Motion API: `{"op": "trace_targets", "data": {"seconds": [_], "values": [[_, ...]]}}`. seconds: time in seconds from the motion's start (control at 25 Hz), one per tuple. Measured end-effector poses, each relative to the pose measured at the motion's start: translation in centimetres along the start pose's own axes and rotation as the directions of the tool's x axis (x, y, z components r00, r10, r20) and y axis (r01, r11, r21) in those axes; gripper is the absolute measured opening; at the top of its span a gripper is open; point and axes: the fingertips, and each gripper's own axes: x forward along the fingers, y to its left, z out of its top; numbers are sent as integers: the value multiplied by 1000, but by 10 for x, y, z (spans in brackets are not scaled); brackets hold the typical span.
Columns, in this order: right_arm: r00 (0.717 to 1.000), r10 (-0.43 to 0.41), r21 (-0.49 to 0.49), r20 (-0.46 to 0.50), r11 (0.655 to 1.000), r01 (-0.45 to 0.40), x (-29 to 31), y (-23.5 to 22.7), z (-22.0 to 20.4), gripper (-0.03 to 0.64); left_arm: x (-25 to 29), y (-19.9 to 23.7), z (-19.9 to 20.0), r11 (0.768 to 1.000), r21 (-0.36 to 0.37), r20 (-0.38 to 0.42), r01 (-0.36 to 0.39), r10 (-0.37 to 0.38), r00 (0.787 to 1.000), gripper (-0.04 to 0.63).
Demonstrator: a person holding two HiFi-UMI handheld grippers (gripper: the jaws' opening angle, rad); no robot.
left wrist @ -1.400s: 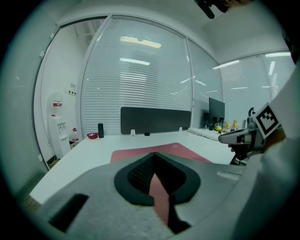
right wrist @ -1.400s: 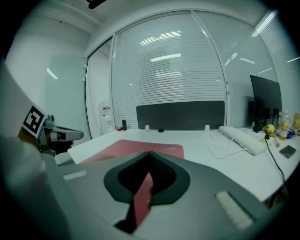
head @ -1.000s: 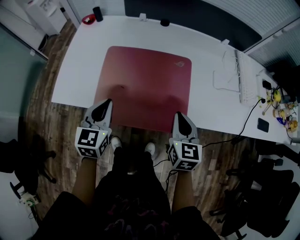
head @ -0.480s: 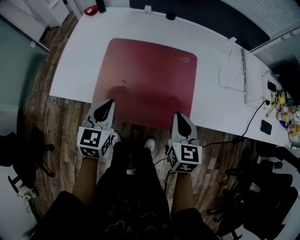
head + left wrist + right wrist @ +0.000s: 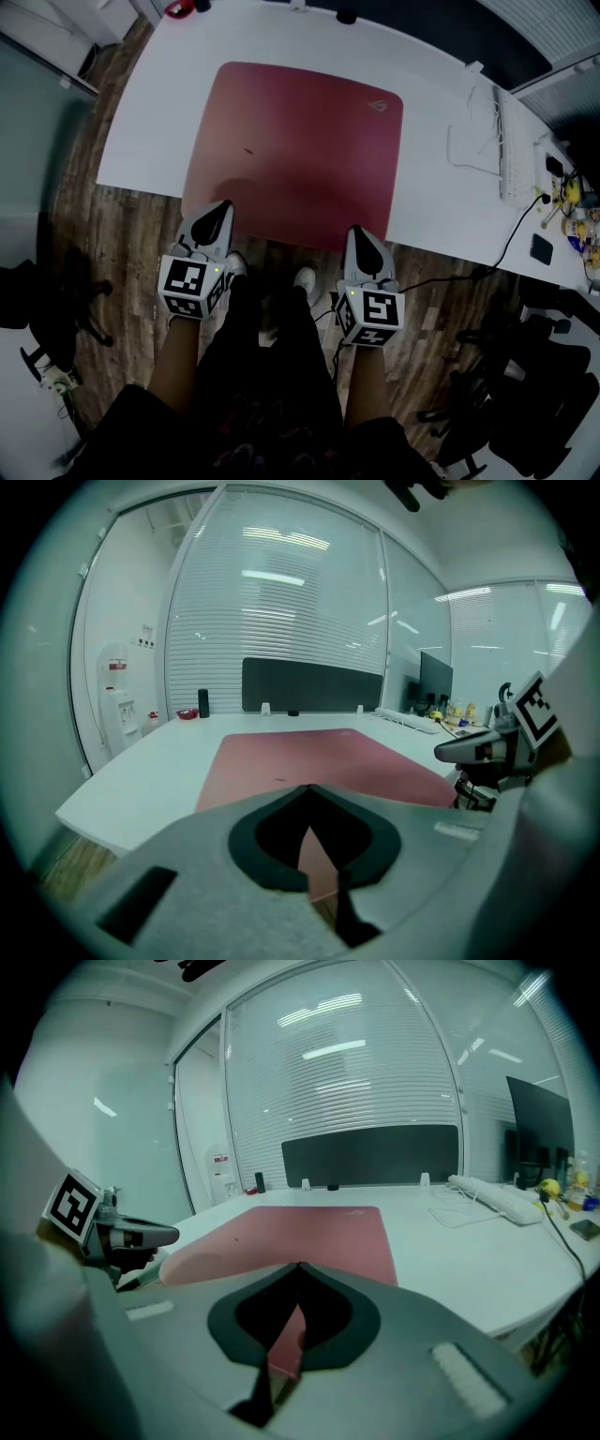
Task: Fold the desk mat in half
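At the fingertips: left gripper [image 5: 222, 204] jaws pressed together, nothing between them; right gripper [image 5: 357, 230] likewise clenched and empty. Tips poised just off the near edge of the desk mat [image 5: 300, 150], by its 7 and 5 o'clock corners, with no contact to be seen.

Desk mat: dark red, lying flat and unfolded on the white table [image 5: 150, 122]; near edge level with, or slightly over, the table's near edge; logo at its 1 o'clock corner.

Risks, as judged:
- closed jaws shoving the edge instead of taking it, so sliding the mat toward 12 o'clock;
- unequal bites at the two corners, giving a skewed fold;
- a shallow pinch slipping mid-lift, dropping one side;
- a fold carried too far toward 12 o'clock, knocking the small dark item [image 5: 347, 16] there.

Count:
- grippers, two;
- desk mat, one;
- table, one;
- keyboard [image 5: 511, 145], one, at 3 o'clock of the mat;
- white cable [image 5: 466, 165], one loop, between mat and keyboard;
- shoes [image 5: 304, 278], two, at 6 o'clock.
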Motion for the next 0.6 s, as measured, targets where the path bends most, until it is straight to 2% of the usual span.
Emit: {"op": "trace_targets", "data": {"seconds": [0.6], "values": [[997, 13, 16, -77, 1000, -12, 4, 8, -45, 9, 2, 6, -37, 1000, -28, -53, -13, 12, 999, -2]]}}
